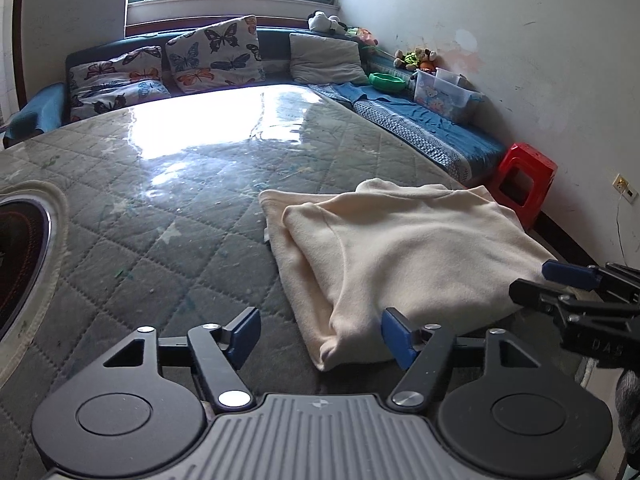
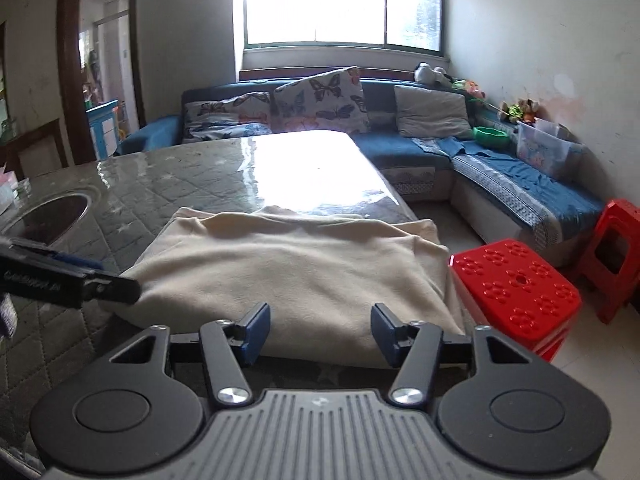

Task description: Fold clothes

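Currently the cream garment [image 2: 296, 268] lies folded at the near right corner of the quilted table [image 1: 160, 208], beside the red stool [image 2: 516, 284]. Left gripper [image 1: 320, 332] and right gripper [image 2: 320, 328] stand at its near edge, jaws wide, gripping nothing, probably released after a fold.

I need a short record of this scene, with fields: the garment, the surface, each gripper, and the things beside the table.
garment: cream fleece garment, folded into a rough rectangle, lying flat
surface: quilted grey table cover under glossy clear film
left gripper: fingers open, at the garment's near corner, not pressing it
right gripper: fingers open, at the garment's near edge, nothing held
beside table: red plastic stool close to the garment; blue sofa behind
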Available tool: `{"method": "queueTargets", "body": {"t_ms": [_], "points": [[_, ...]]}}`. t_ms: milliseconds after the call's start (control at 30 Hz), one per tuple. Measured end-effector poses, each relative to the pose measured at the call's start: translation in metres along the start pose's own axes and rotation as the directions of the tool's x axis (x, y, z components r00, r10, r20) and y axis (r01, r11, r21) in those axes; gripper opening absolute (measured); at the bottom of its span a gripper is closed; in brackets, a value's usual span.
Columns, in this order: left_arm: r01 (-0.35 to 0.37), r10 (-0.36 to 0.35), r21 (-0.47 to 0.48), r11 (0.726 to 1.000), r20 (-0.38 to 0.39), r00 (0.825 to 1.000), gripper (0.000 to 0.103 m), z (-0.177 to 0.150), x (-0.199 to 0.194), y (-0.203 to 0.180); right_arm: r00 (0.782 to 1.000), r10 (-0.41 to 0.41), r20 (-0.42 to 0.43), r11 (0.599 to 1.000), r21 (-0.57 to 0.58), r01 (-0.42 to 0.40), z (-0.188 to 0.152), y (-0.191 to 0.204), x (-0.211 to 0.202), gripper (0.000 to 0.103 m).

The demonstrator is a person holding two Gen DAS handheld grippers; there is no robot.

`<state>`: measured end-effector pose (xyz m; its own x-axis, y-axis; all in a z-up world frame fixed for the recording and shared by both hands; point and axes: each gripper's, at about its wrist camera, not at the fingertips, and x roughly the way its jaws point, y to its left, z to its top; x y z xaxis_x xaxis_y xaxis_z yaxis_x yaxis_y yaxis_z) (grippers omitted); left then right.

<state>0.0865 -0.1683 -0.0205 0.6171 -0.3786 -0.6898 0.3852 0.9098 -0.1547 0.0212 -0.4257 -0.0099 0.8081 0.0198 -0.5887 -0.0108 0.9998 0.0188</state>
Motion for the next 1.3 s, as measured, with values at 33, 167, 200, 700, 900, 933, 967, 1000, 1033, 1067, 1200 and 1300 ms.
{"method": "queueTargets", "body": {"t_ms": [33, 167, 200, 700, 900, 933, 967, 1000, 1033, 1067, 1200, 1300], "points": [[-0.002, 0.002, 0.0, 1.0, 0.002, 1.0, 0.076, -0.001, -0.002, 0.0, 1.0, -0.004, -0.002, 1.0, 0.007, 0.005, 0.0, -0.001, 0.0, 0.06], [-0.011, 0.011, 0.013, 1.0, 0.013, 1.0, 0.083, -0.006, -0.01, -0.001, 1.0, -0.019, -0.002, 1.0, 0.019, 0.019, -0.002, 0.0, -0.004, 0.066], [-0.015, 0.015, 0.018, 1.0, 0.017, 1.0, 0.087, -0.008, -0.012, -0.002, 1.0, -0.021, -0.001, 1.0, 0.022, 0.021, -0.003, 0.001, -0.005, 0.069], [-0.034, 0.03, 0.063, 0.997, 0.067, 0.997, 0.103, -0.024, -0.043, -0.012, 0.999, -0.036, 0.02, 0.999, 0.031, 0.035, -0.011, 0.012, -0.025, 0.096], [-0.039, 0.035, 0.054, 0.998, 0.073, 0.997, 0.103, -0.03, -0.051, -0.012, 0.998, -0.055, 0.03, 0.998, 0.025, 0.054, -0.017, 0.02, -0.035, 0.103], [-0.041, 0.037, 0.048, 0.998, 0.073, 0.997, 0.103, -0.031, -0.052, -0.011, 0.998, -0.062, 0.032, 0.998, 0.024, 0.061, -0.018, 0.022, -0.037, 0.103], [-0.041, 0.038, 0.04, 0.998, 0.075, 0.996, 0.103, -0.031, -0.053, -0.01, 0.997, -0.067, 0.033, 0.997, 0.025, 0.066, -0.02, 0.024, -0.039, 0.103], [-0.04, 0.037, 0.034, 0.999, 0.078, 0.996, 0.103, -0.032, -0.054, -0.009, 0.997, -0.067, 0.033, 0.997, 0.031, 0.066, -0.021, 0.025, -0.04, 0.103], [-0.04, 0.037, 0.029, 0.999, 0.079, 0.996, 0.103, -0.033, -0.055, -0.008, 0.997, -0.066, 0.033, 0.997, 0.038, 0.065, -0.022, 0.026, -0.042, 0.103], [-0.04, 0.038, 0.024, 0.999, 0.08, 0.996, 0.103, -0.034, -0.056, -0.007, 0.997, -0.067, 0.032, 0.997, 0.041, 0.066, -0.024, 0.027, -0.043, 0.103], [-0.039, 0.037, 0.021, 0.999, 0.083, 0.996, 0.103, -0.037, -0.059, -0.005, 0.996, -0.081, 0.029, 0.996, 0.042, 0.08, -0.028, 0.03, -0.045, 0.103], [-0.04, 0.038, 0.022, 0.999, 0.08, 0.996, 0.103, -0.04, -0.059, -0.006, 0.995, -0.092, 0.028, 0.995, 0.041, 0.091, -0.029, 0.031, -0.047, 0.103]]}}
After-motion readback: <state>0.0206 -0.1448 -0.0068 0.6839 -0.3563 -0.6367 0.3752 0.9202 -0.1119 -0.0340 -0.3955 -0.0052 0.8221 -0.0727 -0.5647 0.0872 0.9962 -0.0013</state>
